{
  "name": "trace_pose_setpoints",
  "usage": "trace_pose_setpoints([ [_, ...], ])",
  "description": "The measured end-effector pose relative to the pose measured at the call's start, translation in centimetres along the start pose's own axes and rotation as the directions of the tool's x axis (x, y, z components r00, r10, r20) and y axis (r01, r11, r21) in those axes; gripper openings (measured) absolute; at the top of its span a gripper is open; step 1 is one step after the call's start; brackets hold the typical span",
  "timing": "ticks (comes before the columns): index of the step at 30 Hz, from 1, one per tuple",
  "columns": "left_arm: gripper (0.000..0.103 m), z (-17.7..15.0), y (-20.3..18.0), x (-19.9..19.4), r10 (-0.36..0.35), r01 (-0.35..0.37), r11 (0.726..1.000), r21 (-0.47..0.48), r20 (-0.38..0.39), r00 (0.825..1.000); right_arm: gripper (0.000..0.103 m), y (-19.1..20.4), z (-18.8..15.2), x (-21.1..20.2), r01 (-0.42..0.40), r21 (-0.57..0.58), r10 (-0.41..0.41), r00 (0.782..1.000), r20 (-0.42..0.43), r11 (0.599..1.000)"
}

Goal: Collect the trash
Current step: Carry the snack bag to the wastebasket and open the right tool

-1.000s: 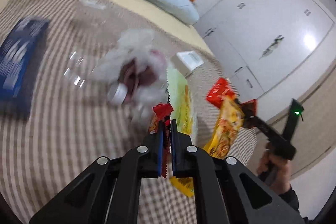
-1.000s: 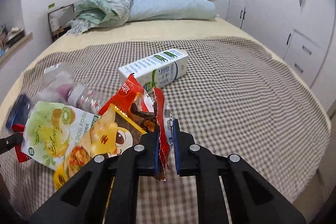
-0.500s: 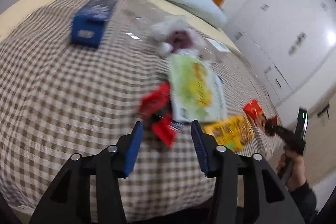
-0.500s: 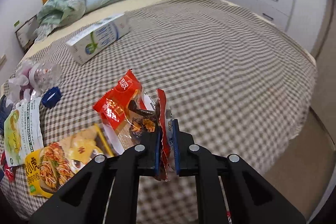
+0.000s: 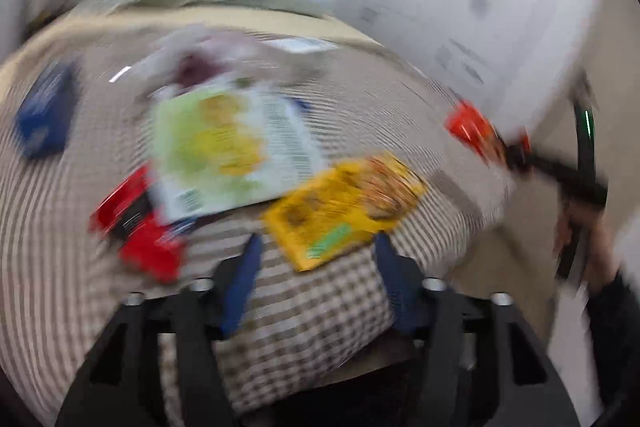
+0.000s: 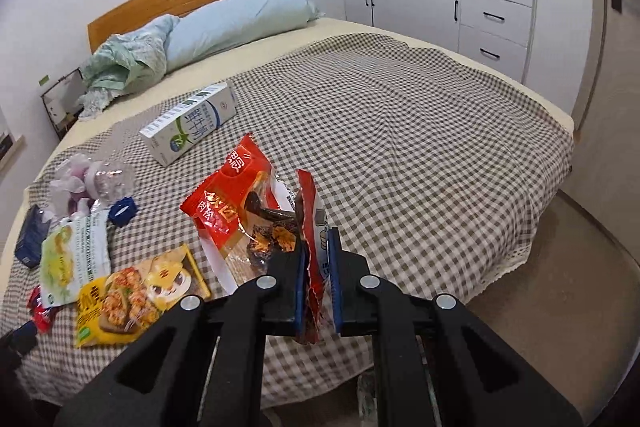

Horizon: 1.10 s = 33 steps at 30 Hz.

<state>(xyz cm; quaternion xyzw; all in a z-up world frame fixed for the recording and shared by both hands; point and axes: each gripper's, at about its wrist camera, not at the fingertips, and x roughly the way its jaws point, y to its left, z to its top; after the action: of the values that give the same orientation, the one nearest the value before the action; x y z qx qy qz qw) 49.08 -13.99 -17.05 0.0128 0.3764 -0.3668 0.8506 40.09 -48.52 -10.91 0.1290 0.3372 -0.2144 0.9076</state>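
Crinkly wrappers on a checked bedspread (image 6: 420, 131)

Right claw (image 6: 316, 291) pinches a glossy red snack wrapper (image 6: 240, 203); left claw (image 5: 316, 267) is opening, nothing between its blue pads.

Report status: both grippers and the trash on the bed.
Right gripper shut on red snack wrapper. Left gripper jaws opening, empty. Yellow packet, milk carton remain.

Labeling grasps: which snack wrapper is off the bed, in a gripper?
The red clear-window snack wrapper, pinched by the right gripper; the yellow and green packets lie flat.
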Motion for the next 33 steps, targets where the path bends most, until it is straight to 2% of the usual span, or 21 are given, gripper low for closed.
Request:
trace_pose_setpoints([
  [2, 0.078, 0.4, -2.4, 1.6, 0.029, -0.029, 0.990, 0.136, 0.001, 1.000, 0.010, -0.6, -0.4, -0.6, -0.019, 0.017, 0.019, 1.000, 0.001, 1.000],
  [4, 0.078, 0.8, -4.1, 4.5, 0.070, -0.056, 0.961, 0.272, -0.045, 0.997, 0.010, -1.2, -0.7, -0.9, -0.037, 0.031, 0.038, 0.999, -0.008, 0.999],
  [5, 0.078, 1.1, -4.9, 6.2, 0.109, -0.080, 0.945, 0.319, -0.076, 0.991, 0.010, -1.4, -1.0, -1.1, -0.044, 0.032, 0.045, 0.999, -0.011, 0.999],
  [8, 0.080, 1.9, -6.1, 10.5, 0.224, -0.149, 0.914, 0.378, -0.162, 0.961, 0.010, -1.7, -2.1, -1.7, -0.060, 0.016, 0.060, 0.998, -0.020, 0.998],
  [9, 0.085, 2.0, -6.7, 11.3, 0.252, -0.172, 0.895, 0.411, -0.149, 0.956, 0.010, -1.8, -2.5, -1.8, -0.065, 0.011, 0.065, 0.998, -0.026, 0.998],
  [11, 0.085, 1.9, -8.4, 13.0, 0.290, -0.185, 0.839, 0.512, -0.132, 0.948, 0.010, -2.0, -3.6, -2.0, -0.069, -0.004, 0.069, 0.997, -0.038, 0.998],
  [12, 0.083, 1.8, -9.0, 13.5, 0.307, -0.190, 0.814, 0.549, -0.129, 0.943, 0.010, -2.1, -4.1, -2.2, -0.071, -0.014, 0.070, 0.997, -0.043, 0.997],
  [13, 0.079, 1.8, -9.5, 13.8, 0.316, -0.193, 0.801, 0.567, -0.126, 0.940, 0.010, -2.2, -4.5, -2.3, -0.069, -0.021, 0.068, 0.997, -0.042, 0.997],
  [14, 0.063, 2.1, -9.6, 13.9, 0.309, -0.186, 0.811, 0.555, -0.137, 0.941, 0.010, -2.4, -4.9, -2.5, -0.067, -0.028, 0.066, 0.997, -0.043, 0.997],
  [16, 0.043, 2.6, -9.8, 13.3, 0.287, -0.167, 0.839, 0.517, -0.162, 0.944, 0.010, -3.1, -6.0, -2.8, -0.065, -0.032, 0.063, 0.997, -0.048, 0.997],
  [17, 0.019, 2.7, -9.9, 13.0, 0.275, -0.152, 0.845, 0.513, -0.172, 0.946, 0.010, -3.5, -6.3, -2.9, -0.064, -0.027, 0.062, 0.997, -0.051, 0.998],
  [18, 0.000, 2.8, -10.2, 12.7, 0.260, -0.130, 0.850, 0.511, -0.192, 0.946, 0.010, -4.3, -6.9, -3.1, -0.066, -0.013, 0.065, 0.996, -0.058, 0.998],
  [20, 0.000, 2.8, -10.4, 12.0, 0.286, -0.158, 0.846, 0.509, -0.185, 0.940, 0.010, -5.9, -7.8, -3.3, -0.063, 0.018, 0.064, 0.996, -0.068, 0.998],
  [22, 0.000, 3.0, -10.7, 11.2, 0.279, -0.159, 0.860, 0.485, -0.186, 0.942, 0.010, -8.1, -9.0, -3.7, -0.050, 0.055, 0.055, 0.995, -0.081, 0.997],
  [25, 0.000, 3.8, -11.8, 9.1, 0.261, -0.159, 0.882, 0.444, -0.178, 0.949, 0.010, -11.1, -10.9, -4.7, -0.013, 0.081, 0.021, 0.995, -0.093, 0.997],
  [27, 0.000, 3.9, -13.1, 7.8, 0.247, -0.153, 0.884, 0.441, -0.164, 0.955, 0.010, -13.5, -12.5, -5.3, 0.018, 0.112, -0.004, 0.993, -0.117, 0.994],
  [31, 0.000, 4.2, -15.8, 6.2, 0.223, -0.135, 0.894, 0.428, -0.161, 0.961, 0.010, -18.5, -17.6, -5.7, 0.085, 0.174, -0.048, 0.978, -0.204, 0.981],
  [33, 0.000, 4.4, -17.6, 5.4, 0.203, -0.121, 0.896, 0.427, -0.153, 0.967, 0.010, -20.2, -20.6, -5.1, 0.116, 0.191, -0.061, 0.961, -0.269, 0.975],
])
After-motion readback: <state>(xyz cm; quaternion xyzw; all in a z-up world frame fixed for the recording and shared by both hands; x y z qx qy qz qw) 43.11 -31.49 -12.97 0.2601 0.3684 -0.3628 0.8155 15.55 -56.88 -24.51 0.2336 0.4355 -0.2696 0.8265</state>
